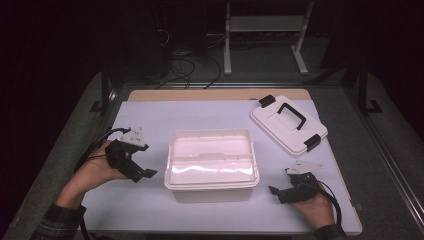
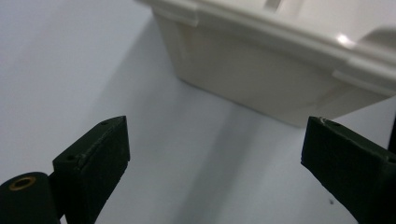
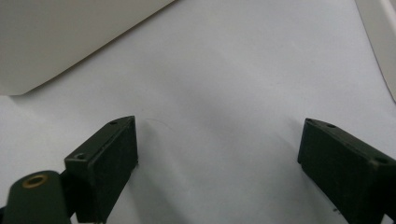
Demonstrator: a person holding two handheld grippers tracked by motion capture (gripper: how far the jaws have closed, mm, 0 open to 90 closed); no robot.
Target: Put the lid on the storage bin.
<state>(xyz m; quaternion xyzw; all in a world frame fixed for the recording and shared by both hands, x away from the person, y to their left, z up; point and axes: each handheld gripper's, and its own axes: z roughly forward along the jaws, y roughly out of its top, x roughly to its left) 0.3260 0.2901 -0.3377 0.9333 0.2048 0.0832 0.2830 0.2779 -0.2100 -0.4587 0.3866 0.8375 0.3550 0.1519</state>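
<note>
Your left gripper (image 1: pixel 142 172): low over the desk (image 1: pixel 150 117), left of the tub (image 1: pixel 212 160), jaws spread and empty, aimed at its near-left corner. Your right gripper (image 1: pixel 281 192): near-right of the tub, pointing left, jaws spread and empty. Tub: open, mid-desk. Lid (image 1: pixel 289 124): black handle and clips, far right, apart from the tub. Desk: white sheet over wood. Room: dark, cables and a white frame beyond.

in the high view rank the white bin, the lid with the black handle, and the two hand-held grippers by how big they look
1. White bin, largest.
2. Lid.
3. Left hand-held gripper and right hand-held gripper: they look about alike, so no ranking between them.
</note>
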